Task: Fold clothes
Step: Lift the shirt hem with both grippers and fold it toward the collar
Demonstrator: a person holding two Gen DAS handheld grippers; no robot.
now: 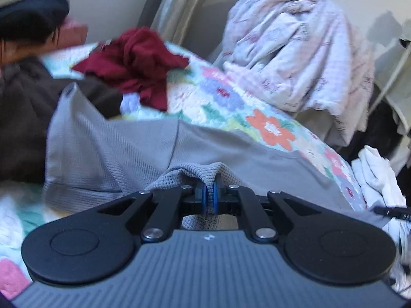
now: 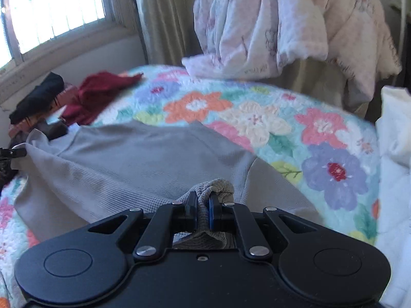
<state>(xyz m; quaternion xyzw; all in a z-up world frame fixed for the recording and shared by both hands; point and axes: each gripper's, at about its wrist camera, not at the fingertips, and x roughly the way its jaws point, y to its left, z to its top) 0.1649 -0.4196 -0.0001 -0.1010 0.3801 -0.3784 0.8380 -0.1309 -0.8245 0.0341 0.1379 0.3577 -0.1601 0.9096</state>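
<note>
A grey waffle-knit garment [image 1: 123, 151] lies spread over a floral quilt [image 1: 231, 97]. My left gripper [image 1: 210, 192] is shut on a bunched edge of it, with cloth pinched between the blue pads. In the right wrist view the same grey garment [image 2: 143, 164] stretches away across the quilt [image 2: 308, 138]. There my right gripper [image 2: 203, 202] is shut on another bunched edge of it. The left gripper's tip [image 2: 10, 152] shows at the far left edge, holding the garment's far corner.
A crumpled dark red garment [image 1: 138, 69] and a brown garment [image 1: 23, 118] lie beyond the grey one. A pale pink patterned blanket [image 1: 303, 56] hangs at the back right. White cloth [image 2: 395, 154] is heaped at the right. A window [image 2: 54, 12] and curtain stand behind.
</note>
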